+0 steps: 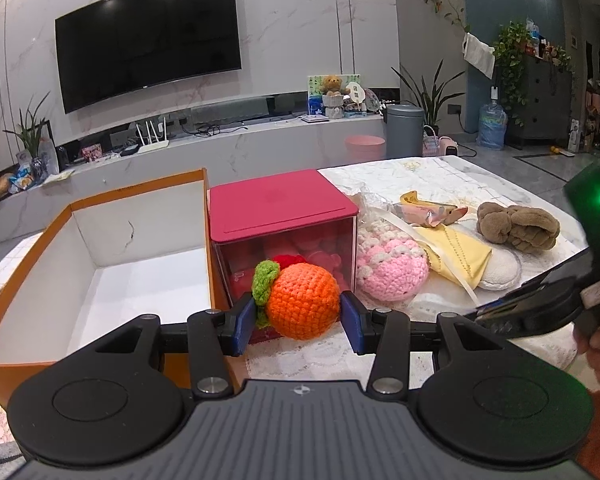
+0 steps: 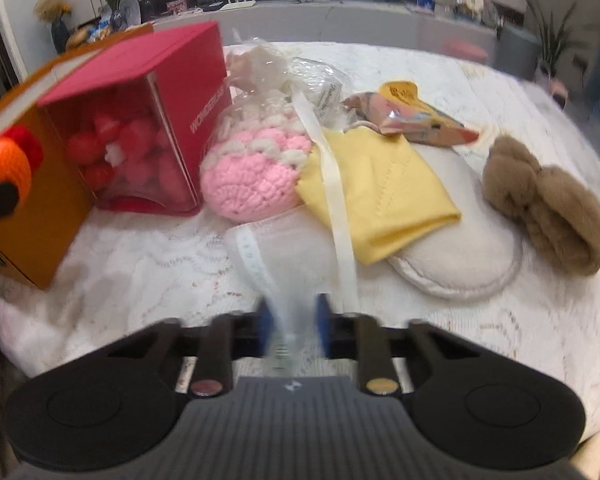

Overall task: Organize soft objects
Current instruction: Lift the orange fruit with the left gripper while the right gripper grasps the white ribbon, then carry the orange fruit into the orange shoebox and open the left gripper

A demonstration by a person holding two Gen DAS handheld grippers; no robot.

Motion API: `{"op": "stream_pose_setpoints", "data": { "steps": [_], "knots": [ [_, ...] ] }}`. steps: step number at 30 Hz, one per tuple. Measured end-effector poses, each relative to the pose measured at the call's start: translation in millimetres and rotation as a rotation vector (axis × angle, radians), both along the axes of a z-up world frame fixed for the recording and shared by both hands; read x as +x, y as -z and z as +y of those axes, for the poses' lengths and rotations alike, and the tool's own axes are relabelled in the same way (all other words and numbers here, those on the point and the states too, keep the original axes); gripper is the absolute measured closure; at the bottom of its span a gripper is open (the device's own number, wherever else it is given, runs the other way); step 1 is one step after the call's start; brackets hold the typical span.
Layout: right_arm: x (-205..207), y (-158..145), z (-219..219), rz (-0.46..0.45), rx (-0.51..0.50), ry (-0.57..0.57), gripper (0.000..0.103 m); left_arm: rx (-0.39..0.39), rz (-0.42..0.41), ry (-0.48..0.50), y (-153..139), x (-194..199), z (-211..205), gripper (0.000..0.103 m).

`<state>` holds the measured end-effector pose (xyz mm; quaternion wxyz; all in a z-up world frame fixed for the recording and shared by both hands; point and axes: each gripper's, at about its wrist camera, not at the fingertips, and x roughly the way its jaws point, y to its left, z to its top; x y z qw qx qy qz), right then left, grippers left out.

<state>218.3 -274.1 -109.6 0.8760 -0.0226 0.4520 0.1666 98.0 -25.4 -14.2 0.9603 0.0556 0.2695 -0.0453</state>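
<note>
room: living room, lace-covered bench (image 2: 500, 320)
left gripper (image 1: 298, 322): fingers clamp orange (image 1: 302, 300)
right gripper (image 2: 292, 326): fingers nearly closed on gauzy cloth (image 2: 268, 256)
tip: carry orange over box (image 1: 100, 240), release low

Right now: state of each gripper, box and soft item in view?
left gripper: shut on crocheted orange fruit, held in the air
right gripper: closed on translucent white mesh pouch
orange cardboard box: open, empty
red-lidded clear cube box: lid on
yellow cloth: draped over white pad
</note>
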Motion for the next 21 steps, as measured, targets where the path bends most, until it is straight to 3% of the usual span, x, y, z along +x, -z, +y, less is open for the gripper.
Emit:
{"op": "stream_pose_setpoints", "data": {
  "steps": [4, 10, 14, 21],
  "knots": [
    [-3, -18, -17, 0.008, 0.113, 0.000, 0.098, -0.003, -0.006, -0.001, -1, 0, 0, 0.051],
    [-13, -57, -41, 0.004, 0.460, -0.065, 0.100, 0.002, -0.001, -0.006, 0, 1, -2, 0.051],
    [-14, -66, -58, 0.033, 0.665, -0.069, 0.100, 0.013, -0.002, -0.009, 1, 1, -4, 0.051],
    [-13, -64, -58, 0.066, 0.664, -0.008, 0.100, 0.030, -0.008, -0.007, 2, 1, -7, 0.051]
  ]
}}
